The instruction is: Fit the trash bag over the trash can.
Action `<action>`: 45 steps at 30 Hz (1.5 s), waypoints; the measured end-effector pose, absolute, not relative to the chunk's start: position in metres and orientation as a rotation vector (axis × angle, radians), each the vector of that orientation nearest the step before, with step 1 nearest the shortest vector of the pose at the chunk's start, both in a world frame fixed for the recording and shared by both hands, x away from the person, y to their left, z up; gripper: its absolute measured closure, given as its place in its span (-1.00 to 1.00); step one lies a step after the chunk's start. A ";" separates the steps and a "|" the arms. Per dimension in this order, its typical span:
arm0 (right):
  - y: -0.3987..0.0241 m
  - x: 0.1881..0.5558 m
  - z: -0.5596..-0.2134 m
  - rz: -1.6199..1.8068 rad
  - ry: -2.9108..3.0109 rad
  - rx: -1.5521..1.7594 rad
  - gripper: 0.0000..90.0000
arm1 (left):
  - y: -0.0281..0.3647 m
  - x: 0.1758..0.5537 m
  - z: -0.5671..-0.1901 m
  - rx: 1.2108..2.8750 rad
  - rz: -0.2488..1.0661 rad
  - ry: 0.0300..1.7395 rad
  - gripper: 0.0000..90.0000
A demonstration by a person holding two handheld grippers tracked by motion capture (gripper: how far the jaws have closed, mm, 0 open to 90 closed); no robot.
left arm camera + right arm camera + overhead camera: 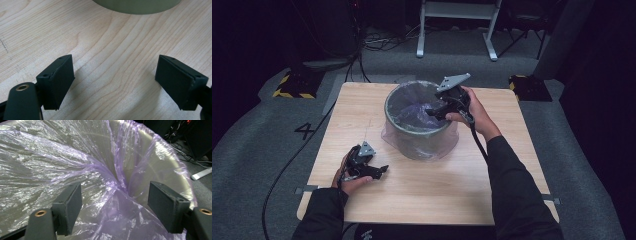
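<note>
the main risk we see is a poor catch on the liner (107, 195). our right gripper (115, 205) hangs over the bin (419, 142) mouth with its jaws spread and a loose fold of film rising between them. the pads do not press on the fold, so nothing is held yet. the film is thin and slick, and we judge it could slide out if the jaws close on a single layer or only on the tip of the fold. if they close too deep they might bunch several layers and drag the whole liner off the rim on the far side. a hard pull could also tear the film, or tip the light-looking bin, since nothing steadies it.

our left gripper (115, 82) is released too, jaws wide apart over bare table (105, 45), with only the bin's base just ahead of it. it touches nothing, so it gives no support if the bin shifts. in the high view it sits low and left of the bin (367, 167), while the right gripper (447, 102) is at the bin's right rim.

the liner is a pale purple, see-through bag, heavily creased and shiny. it is folded over the rim and hangs down the outer wall. inside, it gathers into a twisted ridge just ahead of the right jaws and sinks into the bin beyond them. the bin is round and grey-green, standing upright.
</note>
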State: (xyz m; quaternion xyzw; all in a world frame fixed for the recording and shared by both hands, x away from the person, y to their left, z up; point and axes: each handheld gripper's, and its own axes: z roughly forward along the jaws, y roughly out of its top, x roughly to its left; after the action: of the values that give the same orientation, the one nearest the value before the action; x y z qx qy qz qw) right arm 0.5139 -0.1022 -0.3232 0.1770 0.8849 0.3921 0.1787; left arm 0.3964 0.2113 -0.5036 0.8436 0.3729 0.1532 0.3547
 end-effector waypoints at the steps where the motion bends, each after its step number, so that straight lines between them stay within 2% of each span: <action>1: -0.101 0.514 -0.323 1.101 2.508 0.504 -0.41 | 0.211 0.396 -0.504 2.181 0.396 0.963 -0.67; 14: -0.090 0.525 -0.331 0.988 2.577 0.556 -0.48 | 0.211 0.396 -0.504 2.180 0.396 0.964 -0.67; 45: -0.078 0.523 -0.332 0.769 2.581 0.467 -0.48 | 0.211 0.396 -0.504 2.180 0.396 0.964 -0.67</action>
State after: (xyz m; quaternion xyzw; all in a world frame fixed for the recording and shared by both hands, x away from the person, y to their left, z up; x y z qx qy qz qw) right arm 0.5227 -0.0784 -0.3324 0.1672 0.9247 0.2756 0.2025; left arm 0.3964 0.2113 -0.5036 0.8436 0.3729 0.1532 0.3546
